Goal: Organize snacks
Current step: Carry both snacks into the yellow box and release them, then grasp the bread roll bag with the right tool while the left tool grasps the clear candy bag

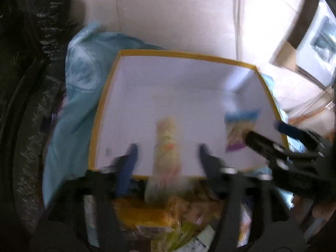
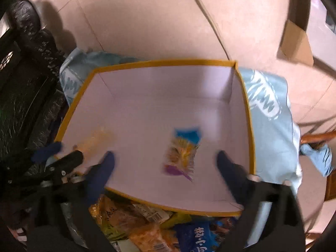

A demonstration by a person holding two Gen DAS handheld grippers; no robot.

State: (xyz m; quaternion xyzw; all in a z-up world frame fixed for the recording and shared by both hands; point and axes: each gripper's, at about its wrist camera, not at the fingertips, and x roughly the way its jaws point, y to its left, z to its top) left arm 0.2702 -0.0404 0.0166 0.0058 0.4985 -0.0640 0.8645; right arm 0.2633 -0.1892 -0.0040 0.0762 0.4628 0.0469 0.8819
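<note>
Left gripper [image 1: 166,149] has its jaws spread wide, nothing pinched. A long pale yellow-green snack pack [image 1: 167,147] sits in the gap between the blue-tipped fingers [image 1: 130,157], badly blurred, and neither pad seems to press on it; can't tell if it's lying on the box floor or in the air.

Right gripper [image 2: 166,157] is about as wide as it goes too, also gripping nothing. Between its fingers there's a small packet [image 2: 182,153] with a blue top, orange-yellow middle and a purple bottom corner, clear of both pads. The same packet shows in the left view, just off that gripper's right side near the other gripper's fingertip.

Both grippers hang over the near edge of a white box with a yellow rim [image 2: 163,63]. Apart from those two packs the inside is bare white, pretty roomy.

Box sits on a light blue cloth with white print [image 2: 268,105]. Right below the near rim is a heap of snack bags [image 2: 147,226], orange, yellow-green, one blue with white lettering. Pale tiled floor [image 2: 147,21] beyond, dark carved furniture [image 2: 25,84] off to the left.
</note>
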